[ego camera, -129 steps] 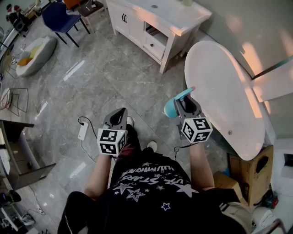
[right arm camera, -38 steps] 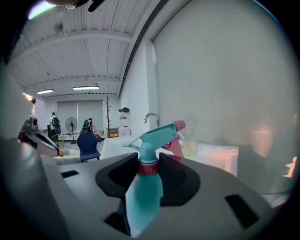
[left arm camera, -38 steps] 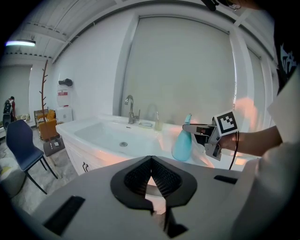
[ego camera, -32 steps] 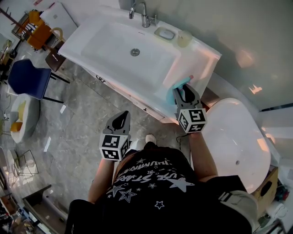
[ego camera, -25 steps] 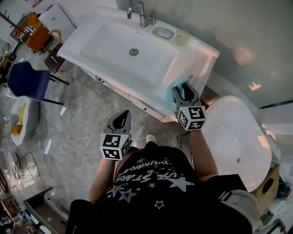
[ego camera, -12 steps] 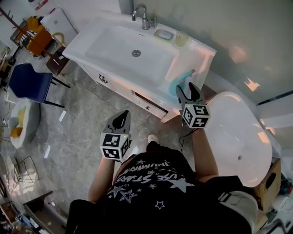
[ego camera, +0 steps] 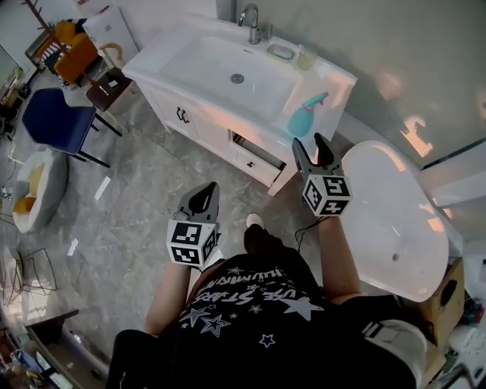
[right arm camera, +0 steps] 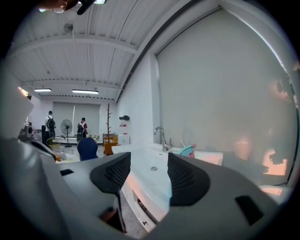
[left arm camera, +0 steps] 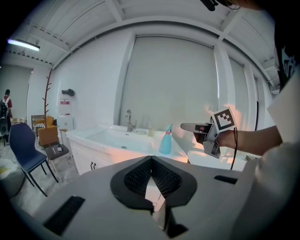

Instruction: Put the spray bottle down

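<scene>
The teal spray bottle with a pink nozzle stands upright on the right end of the white vanity counter, free of both grippers. My right gripper hangs just short of it over the floor, open, with nothing between its fingers. In the right gripper view the jaws stand wide and only the spray bottle's head peeks past the right finger. My left gripper is shut and empty, lower left over the floor. The left gripper view shows the spray bottle on the counter and my right gripper beside it.
The counter holds a sink basin, a faucet, a soap dish and a cup. A vanity drawer stands slightly open. A white bathtub lies to the right, a cardboard box behind it, a blue chair at left.
My right gripper opened off the spray bottle and drew back from the counter, leaving the bottle standing there. Both grippers moved away from the vanity; the left stayed shut.
</scene>
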The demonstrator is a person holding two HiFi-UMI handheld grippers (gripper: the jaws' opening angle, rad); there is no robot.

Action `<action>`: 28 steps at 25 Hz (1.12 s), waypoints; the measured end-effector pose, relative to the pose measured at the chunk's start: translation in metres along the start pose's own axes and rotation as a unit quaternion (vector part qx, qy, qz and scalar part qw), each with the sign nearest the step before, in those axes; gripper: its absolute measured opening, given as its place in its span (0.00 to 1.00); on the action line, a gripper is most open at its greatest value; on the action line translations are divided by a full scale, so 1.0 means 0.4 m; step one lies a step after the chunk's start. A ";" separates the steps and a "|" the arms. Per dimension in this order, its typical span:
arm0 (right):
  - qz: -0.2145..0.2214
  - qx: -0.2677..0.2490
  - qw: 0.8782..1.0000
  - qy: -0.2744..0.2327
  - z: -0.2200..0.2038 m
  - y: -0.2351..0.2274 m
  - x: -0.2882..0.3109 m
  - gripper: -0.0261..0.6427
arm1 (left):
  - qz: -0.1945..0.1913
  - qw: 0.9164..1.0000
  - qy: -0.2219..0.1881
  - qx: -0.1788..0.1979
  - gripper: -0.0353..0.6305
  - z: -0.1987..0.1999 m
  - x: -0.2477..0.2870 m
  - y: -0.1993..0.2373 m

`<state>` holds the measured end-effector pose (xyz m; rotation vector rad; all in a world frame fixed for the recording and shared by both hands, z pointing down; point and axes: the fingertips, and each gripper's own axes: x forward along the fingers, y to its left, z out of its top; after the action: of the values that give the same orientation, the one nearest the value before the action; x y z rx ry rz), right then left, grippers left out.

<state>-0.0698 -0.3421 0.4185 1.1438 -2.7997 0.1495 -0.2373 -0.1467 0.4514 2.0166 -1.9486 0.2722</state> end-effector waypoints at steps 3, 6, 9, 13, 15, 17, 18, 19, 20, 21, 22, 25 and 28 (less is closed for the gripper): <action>-0.001 -0.011 1.000 -0.004 0.010 0.058 -0.076 0.42 | -0.008 1.000 -0.001 -0.004 0.08 -0.024 -0.074 -0.025; -0.015 -0.014 1.000 -0.005 0.012 0.090 -0.164 0.34 | -0.018 1.000 0.000 -0.009 0.08 -0.059 -0.139 -0.050; -0.026 -0.017 1.000 0.004 -0.011 0.115 -0.245 0.28 | -0.028 1.000 0.004 -0.009 0.08 -0.104 -0.184 -0.068; -0.035 -0.007 0.999 0.029 -0.061 0.130 -0.325 0.15 | -0.035 0.999 0.020 -0.025 0.08 -0.147 -0.224 -0.094; -0.037 -0.004 0.999 0.032 -0.071 0.135 -0.355 0.08 | -0.037 0.999 0.014 -0.031 0.08 -0.151 -0.238 -0.110; -0.037 -0.002 0.999 0.030 -0.071 0.140 -0.374 0.06 | -0.036 0.999 0.010 -0.029 0.08 -0.154 -0.246 -0.121; -0.034 -0.002 0.999 0.031 -0.071 0.144 -0.379 0.06 | -0.035 0.999 0.009 -0.026 0.08 -0.154 -0.249 -0.127; -0.028 -0.004 0.999 0.033 -0.072 0.149 -0.383 0.06 | -0.033 0.999 0.006 -0.024 0.08 -0.153 -0.250 -0.132; -0.022 -0.011 0.999 0.036 -0.073 0.153 -0.387 0.06 | -0.030 0.999 0.004 -0.023 0.08 -0.152 -0.251 -0.138; -0.015 -0.021 0.999 0.040 -0.075 0.156 -0.393 0.06 | -0.027 0.999 0.004 -0.022 0.08 -0.151 -0.252 -0.145; -0.009 -0.030 0.999 0.044 -0.078 0.159 -0.401 0.06 | -0.025 0.999 0.005 -0.024 0.08 -0.149 -0.255 -0.157; 0.010 -0.037 0.998 0.057 -0.095 0.163 -0.446 0.06 | -0.024 0.999 0.019 -0.034 0.08 -0.154 -0.269 -0.214; 0.026 -0.030 0.997 0.068 -0.121 0.151 -0.512 0.06 | -0.021 0.999 0.018 -0.031 0.08 -0.175 -0.282 -0.284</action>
<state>0.0363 -0.1513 0.4345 1.0087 -2.6963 0.1400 -0.1241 -0.0146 0.4654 1.9968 -1.8677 0.2353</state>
